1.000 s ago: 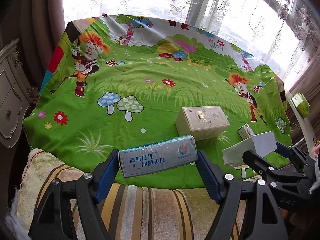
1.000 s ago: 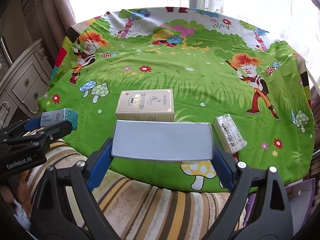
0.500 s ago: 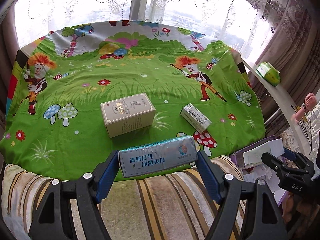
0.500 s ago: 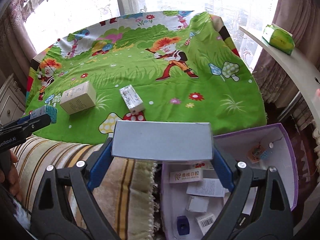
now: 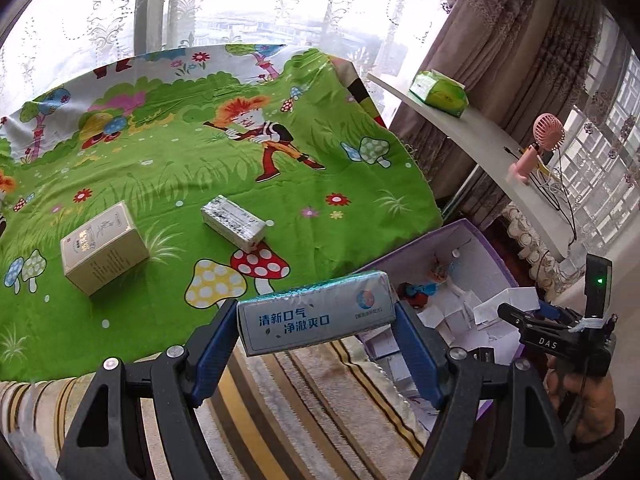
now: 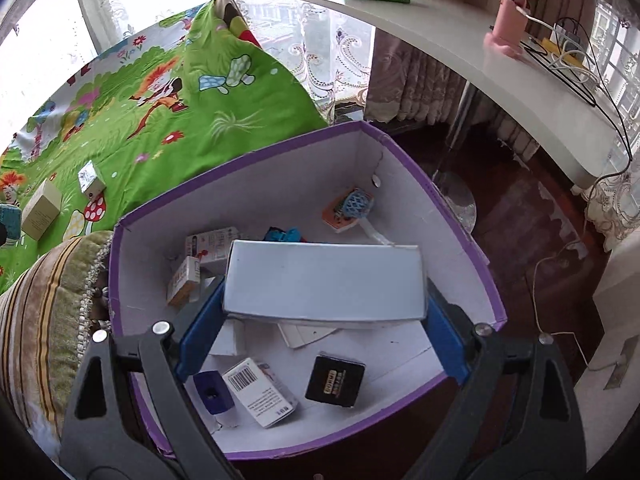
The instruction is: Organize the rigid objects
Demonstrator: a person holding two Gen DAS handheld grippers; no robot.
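Release over open floor is what this step is judged to call for: the plain white rectangular carton [image 6: 324,278] is clamped end to end between the blue pads of the right gripper [image 6: 322,312], held above the purple-rimmed cardboard storage box [image 6: 472,240] with its white lining. A gentle drop is best made where the bottom is bare — between the black square packet [image 6: 335,381] and the barcode-printed white box [image 6: 260,392] — so that nothing already inside is crushed or tipped. The carton should be kept level and the pads parted only when it is low inside the walls.

The left gripper [image 5: 316,330] is likewise clamped, on a long blue-and-white toothpaste carton with Chinese lettering [image 5: 314,318], which is held over the striped blanket edge [image 5: 320,400], short of the box; it is probably to follow once the right gripper is clear, the two tools being close enough to collide.

Two task items are left on the bed: a cream rectangular box with gold print [image 5: 104,248] and a small silver-wrapped packet [image 5: 234,222], lying apart on the green cartoon bedsheet with mushrooms and flowers [image 5: 168,168].

Beyond the bed a lace-curtained window [image 5: 240,4] is seen; to the side — a curved white shelf [image 5: 480,140] carries a green tissue pack [image 5: 440,94] and a pink handheld fan [image 5: 536,148]. Dark wooden flooring [image 6: 512,208] is visible beside the box
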